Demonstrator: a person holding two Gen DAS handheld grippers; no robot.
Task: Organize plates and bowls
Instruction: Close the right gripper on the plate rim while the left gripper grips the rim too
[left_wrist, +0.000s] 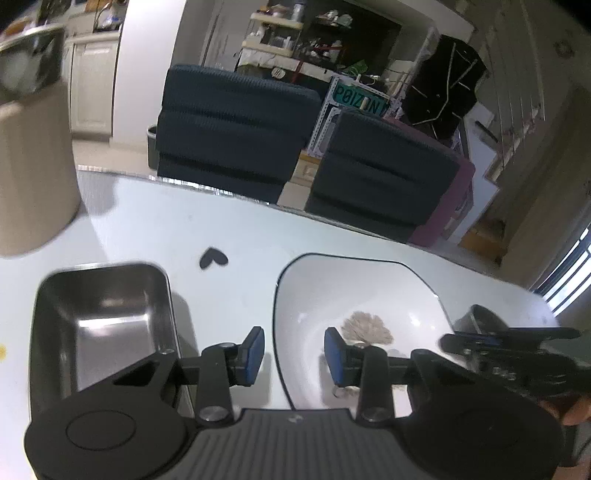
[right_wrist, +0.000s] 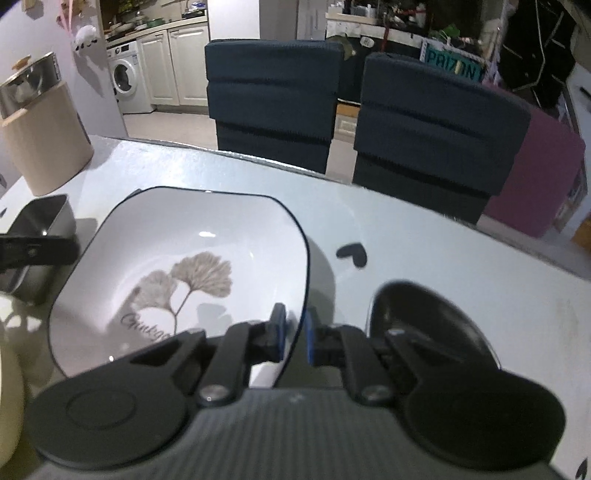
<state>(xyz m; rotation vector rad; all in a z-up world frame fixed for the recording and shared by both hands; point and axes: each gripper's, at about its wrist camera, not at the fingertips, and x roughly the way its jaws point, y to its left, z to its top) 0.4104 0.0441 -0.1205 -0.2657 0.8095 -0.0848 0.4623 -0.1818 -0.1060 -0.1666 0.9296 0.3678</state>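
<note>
A white square bowl (right_wrist: 207, 236) with a dark rim line and a ginkgo-leaf print sits on the white table (right_wrist: 406, 229). My right gripper (right_wrist: 295, 336) is at its right rim, one pad inside and one outside, jaws nearly together and pinching the rim. In the left wrist view the same bowl (left_wrist: 369, 295) lies ahead to the right. My left gripper (left_wrist: 294, 350) straddles its left rim with a gap on both sides, so it is open. A steel rectangular tray (left_wrist: 103, 325) stands just left of the bowl. A black round dish (right_wrist: 424, 321) lies right of it.
A beige cylindrical container (right_wrist: 44, 147) with a steel pot on top stands at the table's far left. A black heart mark (right_wrist: 352, 253) is on the tabletop behind the bowl. Two dark blue chairs (right_wrist: 273, 103) line the far edge. A cream object (right_wrist: 7, 369) sits near left.
</note>
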